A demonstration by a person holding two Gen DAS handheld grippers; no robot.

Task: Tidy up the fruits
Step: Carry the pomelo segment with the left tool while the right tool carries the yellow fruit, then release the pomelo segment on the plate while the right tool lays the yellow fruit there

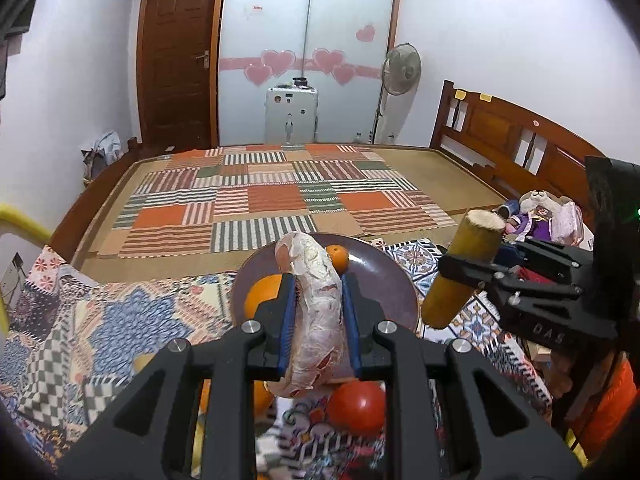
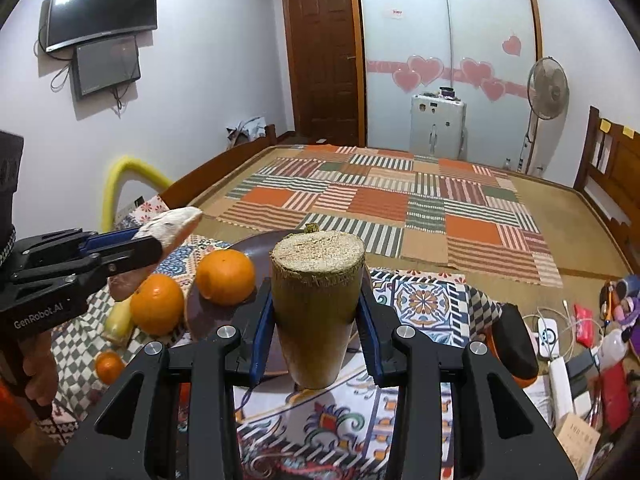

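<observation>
My left gripper (image 1: 318,292) is shut on a pale, pinkish sweet potato (image 1: 316,300) and holds it above the dark brown plate (image 1: 384,276). My right gripper (image 2: 316,296) is shut on a yellow-brown cut sugarcane piece (image 2: 316,304), also above the plate (image 2: 260,246). One orange (image 2: 226,277) lies on the plate and a second (image 2: 157,304) lies beside its left rim. A small orange (image 2: 109,367) and a yellow fruit (image 2: 118,320) lie on the patterned cloth. A red tomato (image 1: 356,408) lies under the left gripper.
The patterned cloth (image 1: 100,328) covers the near bed. A striped patchwork mat (image 2: 392,204) lies beyond. Cables, a power strip and small items (image 2: 568,364) clutter the right side. Toys (image 1: 540,216) sit by the wooden headboard (image 1: 512,136).
</observation>
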